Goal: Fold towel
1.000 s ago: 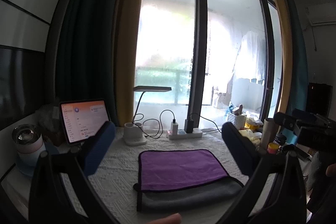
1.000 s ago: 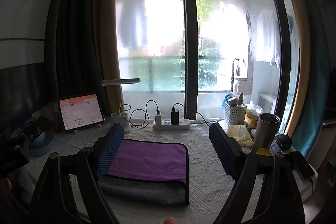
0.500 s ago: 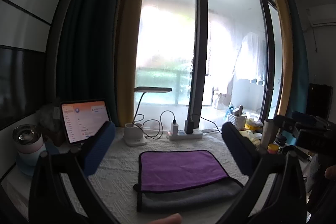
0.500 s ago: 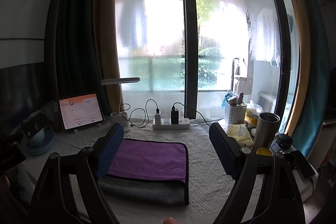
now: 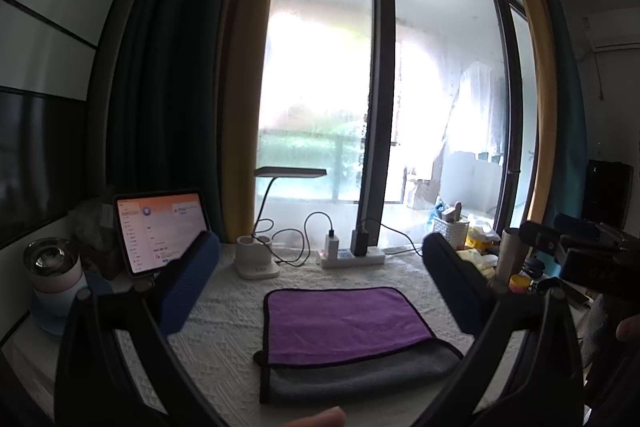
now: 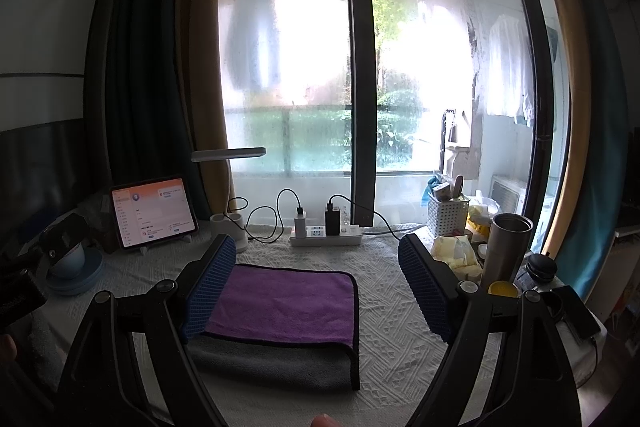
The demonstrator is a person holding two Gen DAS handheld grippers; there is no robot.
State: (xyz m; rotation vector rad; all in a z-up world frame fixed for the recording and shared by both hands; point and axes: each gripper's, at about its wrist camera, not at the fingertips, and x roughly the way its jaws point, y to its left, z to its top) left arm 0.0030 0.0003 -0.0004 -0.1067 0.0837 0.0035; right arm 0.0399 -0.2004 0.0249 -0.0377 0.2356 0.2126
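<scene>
A towel (image 5: 344, 327) lies folded on the white textured tablecloth, purple side up over a grey layer that sticks out at the near edge. It also shows in the right wrist view (image 6: 280, 311), left of centre. My left gripper (image 5: 320, 283) is open and empty, held above the table with the towel between and beyond its blue pads. My right gripper (image 6: 316, 279) is open and empty, its left pad (image 6: 212, 287) overlapping the towel's left edge in view. The right gripper's body shows at the far right of the left wrist view (image 5: 592, 255).
A lit tablet (image 5: 160, 231) and a pink cup (image 5: 56, 279) stand at the left. A desk lamp (image 5: 260, 259) and power strip (image 5: 352, 257) sit at the back by the window. A steel tumbler (image 6: 508, 251), white basket (image 6: 448, 213) and clutter fill the right side.
Both grippers stay open and almost still. The left gripper's body at the left edge of the right wrist view has shifted slightly. The towel has not moved.
</scene>
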